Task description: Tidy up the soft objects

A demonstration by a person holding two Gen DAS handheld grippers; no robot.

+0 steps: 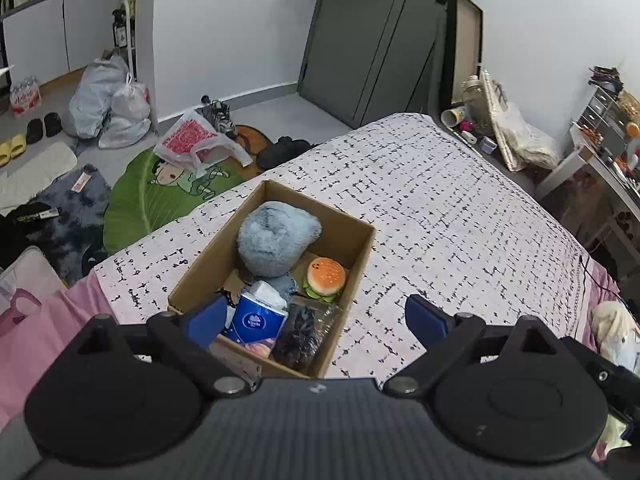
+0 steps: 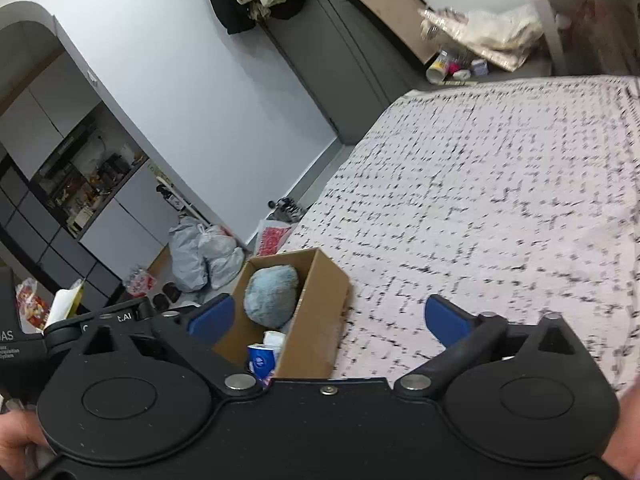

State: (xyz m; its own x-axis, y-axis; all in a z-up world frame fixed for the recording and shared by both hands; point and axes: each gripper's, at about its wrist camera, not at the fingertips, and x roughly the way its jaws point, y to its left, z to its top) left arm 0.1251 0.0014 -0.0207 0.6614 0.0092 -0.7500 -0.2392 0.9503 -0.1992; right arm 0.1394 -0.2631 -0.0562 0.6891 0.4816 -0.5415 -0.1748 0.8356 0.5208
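- My left gripper [image 1: 316,320]: jaws wide apart, empty, over the near end of the cardboard box [image 1: 352,276].
- My right gripper [image 2: 328,320]: also spread, empty.
- Box on bed [image 1: 440,200] holds blue plush [image 1: 272,240], burger toy [image 1: 325,278], tissue pack [image 1: 256,318].

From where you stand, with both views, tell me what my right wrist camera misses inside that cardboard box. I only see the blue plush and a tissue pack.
Observer: A burger toy sits right of the blue plush, against the box wall.
Operator: Report anything nearer the camera.
Observer: A dark item in clear wrap lies beside the tissue pack.
Operator: State the left gripper.
Observer: The left gripper is open, empty, above the box's near end.
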